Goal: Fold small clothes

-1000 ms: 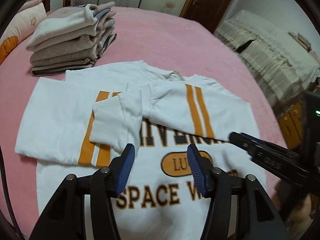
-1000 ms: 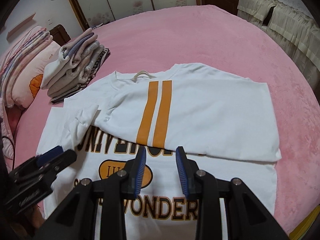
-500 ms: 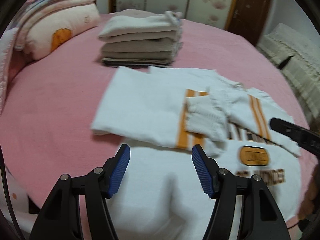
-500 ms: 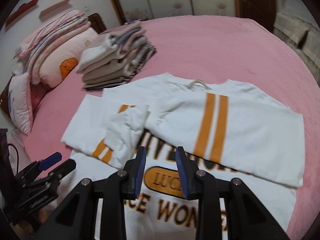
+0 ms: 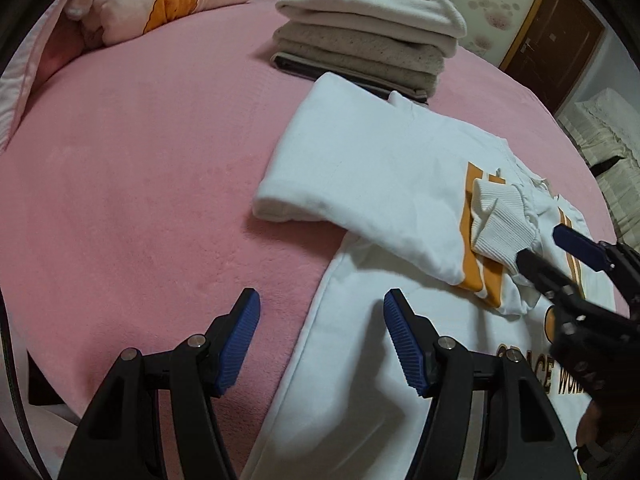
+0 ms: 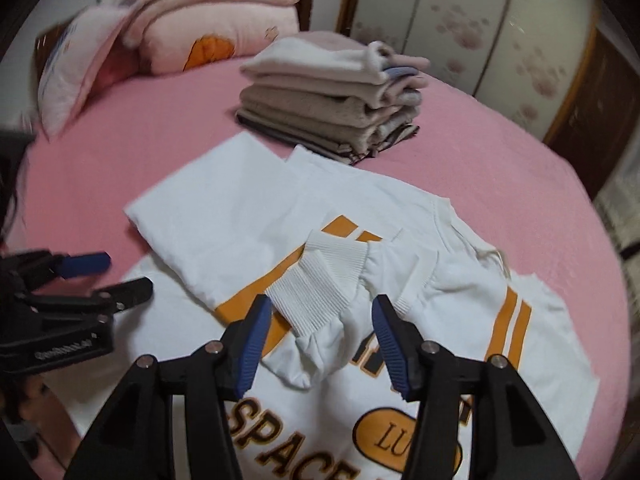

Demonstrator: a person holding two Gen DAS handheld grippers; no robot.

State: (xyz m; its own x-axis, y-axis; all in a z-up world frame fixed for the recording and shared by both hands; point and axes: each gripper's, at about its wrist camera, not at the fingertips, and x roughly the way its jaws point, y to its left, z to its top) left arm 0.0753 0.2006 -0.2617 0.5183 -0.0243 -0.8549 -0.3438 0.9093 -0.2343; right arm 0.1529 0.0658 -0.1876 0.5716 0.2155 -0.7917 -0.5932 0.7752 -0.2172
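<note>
Sweatshirt [image 6: 360, 216] lies flat on the pink bed [image 5: 132, 184], both sleeves folded across its chest. We hold left tongs [image 5: 320, 340] and right tongs [image 6: 320, 344] wide apart, gripping nothing. Our worry: lifting the hem could slide the loose cuffs [image 6: 324, 280] apart. Folded stack [image 6: 328, 96] at twelve o'clock crowds the collar; pillow [image 5: 160, 4] lies clear.

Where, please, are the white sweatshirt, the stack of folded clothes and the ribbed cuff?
white sweatshirt [image 6: 224, 216], right wrist view, folded-in sleeve panel.
stack of folded clothes [image 5: 360, 46], left wrist view, its side.
ribbed cuff [image 6: 320, 280], right wrist view, cuff middle.
</note>
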